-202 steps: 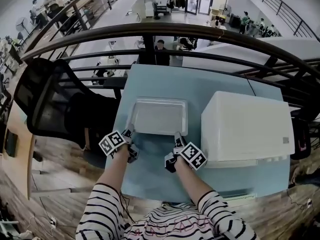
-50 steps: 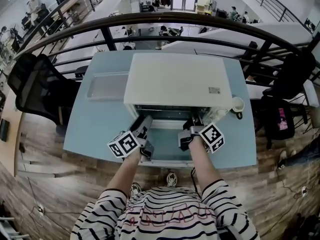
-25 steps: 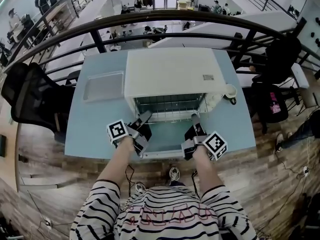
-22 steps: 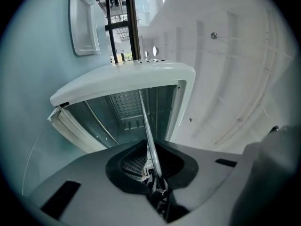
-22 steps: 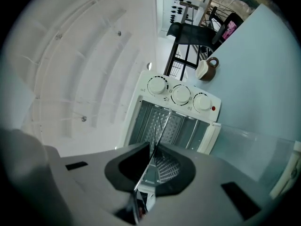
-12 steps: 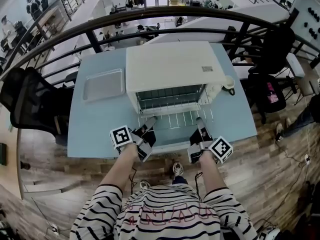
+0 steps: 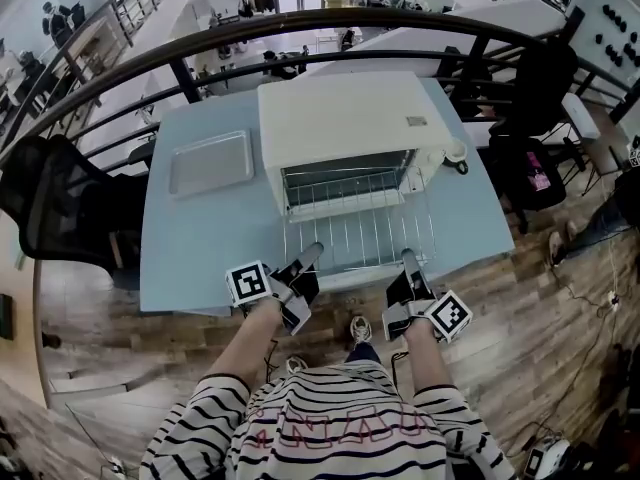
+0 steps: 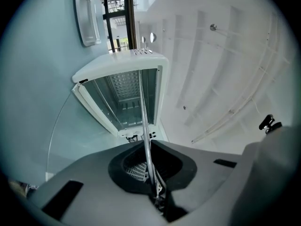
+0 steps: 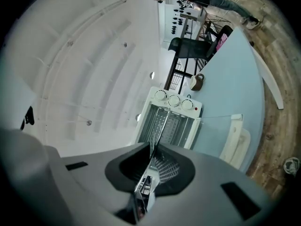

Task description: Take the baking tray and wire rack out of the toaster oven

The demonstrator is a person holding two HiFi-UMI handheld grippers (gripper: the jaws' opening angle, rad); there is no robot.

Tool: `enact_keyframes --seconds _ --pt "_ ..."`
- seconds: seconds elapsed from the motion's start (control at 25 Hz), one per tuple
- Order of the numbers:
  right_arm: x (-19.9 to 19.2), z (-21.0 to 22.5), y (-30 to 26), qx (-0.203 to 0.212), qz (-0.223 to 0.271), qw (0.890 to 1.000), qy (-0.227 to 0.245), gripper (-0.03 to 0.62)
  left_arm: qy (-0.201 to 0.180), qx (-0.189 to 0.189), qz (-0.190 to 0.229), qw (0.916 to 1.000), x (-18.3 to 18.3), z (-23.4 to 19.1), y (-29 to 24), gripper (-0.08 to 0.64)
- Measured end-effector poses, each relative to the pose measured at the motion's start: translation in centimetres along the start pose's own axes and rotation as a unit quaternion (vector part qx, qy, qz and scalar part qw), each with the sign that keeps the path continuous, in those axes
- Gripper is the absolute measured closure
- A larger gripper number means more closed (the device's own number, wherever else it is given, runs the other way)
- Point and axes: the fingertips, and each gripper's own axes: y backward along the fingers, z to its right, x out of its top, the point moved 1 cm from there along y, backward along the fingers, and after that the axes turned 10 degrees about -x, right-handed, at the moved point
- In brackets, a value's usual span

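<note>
The wire rack point(image 7: 358, 233) sticks out of the open white toaster oven point(image 7: 345, 118), level above the dropped glass door. My left gripper point(image 7: 312, 255) is shut on the rack's near left corner, and my right gripper point(image 7: 408, 259) is shut on its near right corner. In the left gripper view the rack point(image 8: 143, 121) shows edge-on as a thin rod running from the gripper point(image 8: 153, 185) to the oven point(image 8: 123, 95). The right gripper view shows the same rack point(image 9: 159, 128) pinched by the gripper point(image 9: 145, 175). The baking tray point(image 7: 210, 163) lies on the table left of the oven.
A mug point(image 7: 455, 154) stands at the oven's right side. The pale blue table point(image 7: 190, 248) ends just in front of the grippers. A black chair point(image 7: 60, 203) stands to the left and a dark railing point(image 7: 200, 43) runs behind the table.
Both grippers have drawn back toward me with the wire rack, which has slid most of the way out of the oven. The baking tray has stayed put.
</note>
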Motion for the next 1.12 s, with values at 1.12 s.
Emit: enact_keyframes --seconds 1.12 --pt "-26.2 -6.3 -0.9 0.032 -0.165 0.985 0.027 0.551 -0.032 0.083 0.109 0.99 5.8 3.1 27.6 0.532"
